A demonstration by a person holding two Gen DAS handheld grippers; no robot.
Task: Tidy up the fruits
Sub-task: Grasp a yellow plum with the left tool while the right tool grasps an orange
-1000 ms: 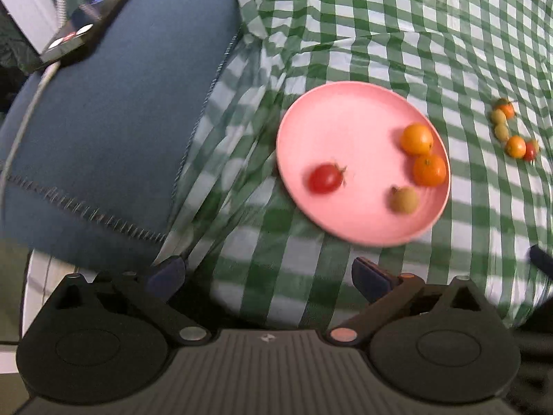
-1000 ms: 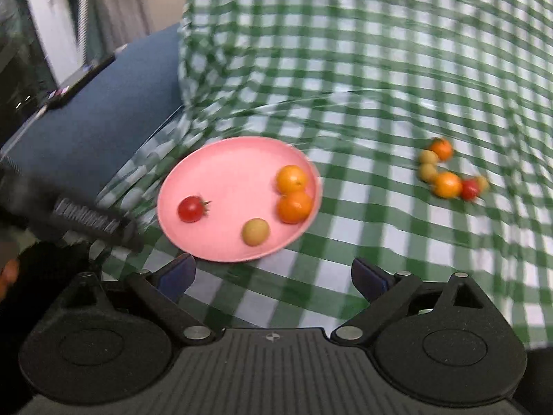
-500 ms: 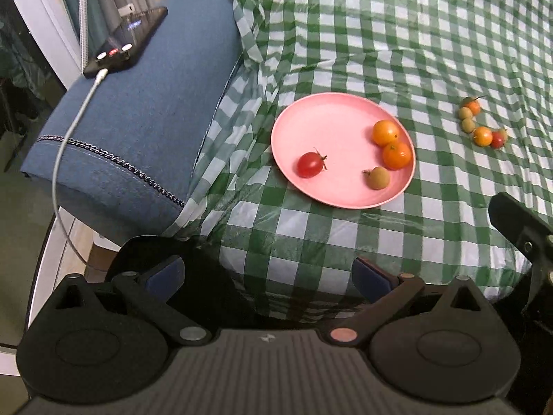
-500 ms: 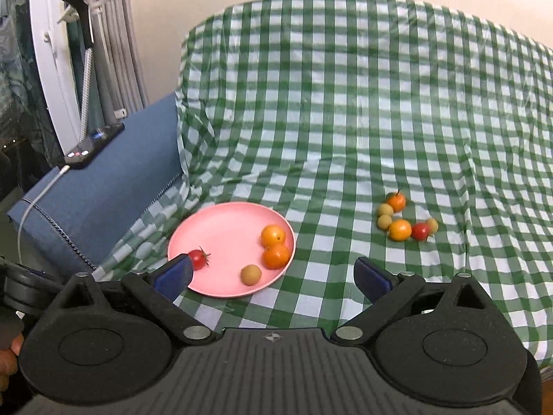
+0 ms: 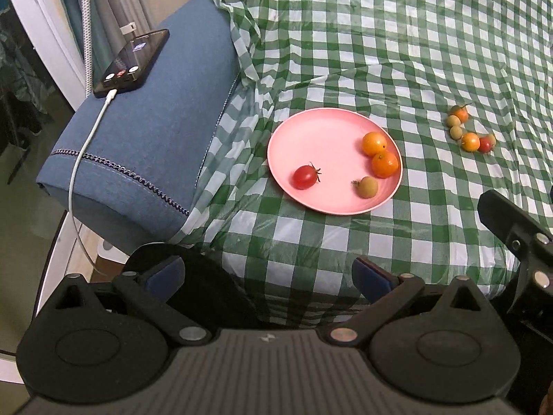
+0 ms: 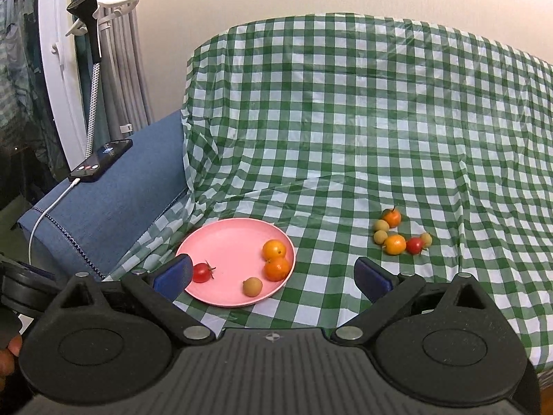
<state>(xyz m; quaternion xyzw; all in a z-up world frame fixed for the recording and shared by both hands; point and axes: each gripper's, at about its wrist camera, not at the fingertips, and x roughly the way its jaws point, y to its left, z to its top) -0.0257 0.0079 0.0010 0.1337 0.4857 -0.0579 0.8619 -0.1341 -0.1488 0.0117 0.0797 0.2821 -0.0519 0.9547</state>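
A pink plate (image 5: 328, 131) (image 6: 228, 238) lies on the green checked cloth and holds a red tomato (image 5: 305, 177) (image 6: 201, 272), two oranges (image 5: 374, 143) (image 6: 274, 249) and a small yellow-green fruit (image 5: 367, 187) (image 6: 252, 286). To its right a loose cluster of small fruits (image 5: 468, 133) (image 6: 401, 233) rests on the cloth. My left gripper (image 5: 268, 275) is open and empty, held back from the cloth's near edge. My right gripper (image 6: 273, 273) is also open and empty, short of the plate. Part of the right gripper's body (image 5: 515, 235) shows at the left view's right edge.
A blue cushioned armrest (image 5: 145, 128) (image 6: 103, 204) sits left of the cloth, with a phone (image 5: 133, 62) (image 6: 101, 162) on a white charging cable (image 5: 77, 169). Curtains and a white frame (image 6: 58, 69) stand at the far left. A wall rises behind the draped seat.
Both grippers have pulled back and up from the plate, so the plate and fruits look smaller and more of the sofa shows. The fruits have not moved.
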